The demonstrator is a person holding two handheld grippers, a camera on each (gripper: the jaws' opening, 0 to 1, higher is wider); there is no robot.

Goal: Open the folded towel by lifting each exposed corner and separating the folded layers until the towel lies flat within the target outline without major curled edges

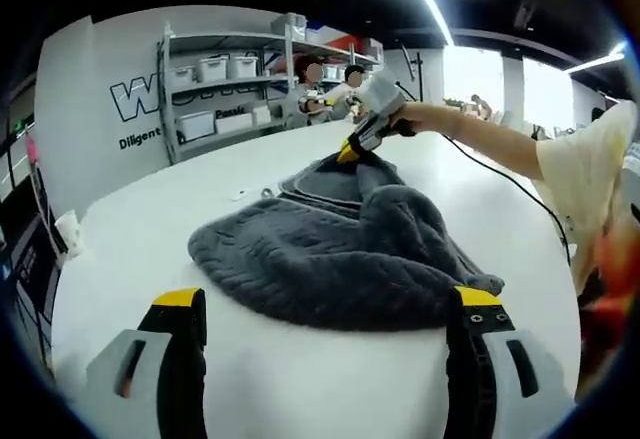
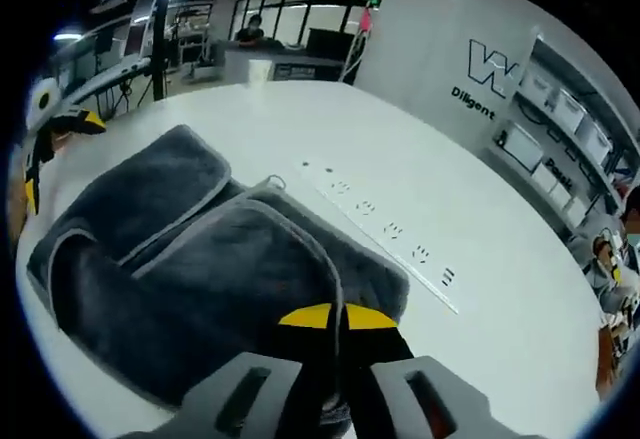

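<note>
A dark grey towel (image 1: 340, 244) lies bunched and partly folded on the white table (image 1: 150, 229). In the left gripper view my left gripper (image 1: 330, 309) stands open just in front of the towel's near edge, nothing between its yellow-tipped jaws. Across the towel, the right gripper (image 1: 352, 147), held by a person's hand, pinches the far corner and lifts it. In the right gripper view my right gripper (image 2: 335, 317) is shut on a fold of the towel (image 2: 190, 259), whose layers spread out ahead of it. The left gripper (image 2: 60, 124) shows at the far left edge.
A strip of printed marks (image 2: 385, 227) runs across the table beyond the towel. Shelves with white bins (image 1: 225, 89) stand against the far wall. People sit at the table's far end (image 1: 330, 89). A cable (image 1: 520, 194) trails from the person's arm over the tabletop.
</note>
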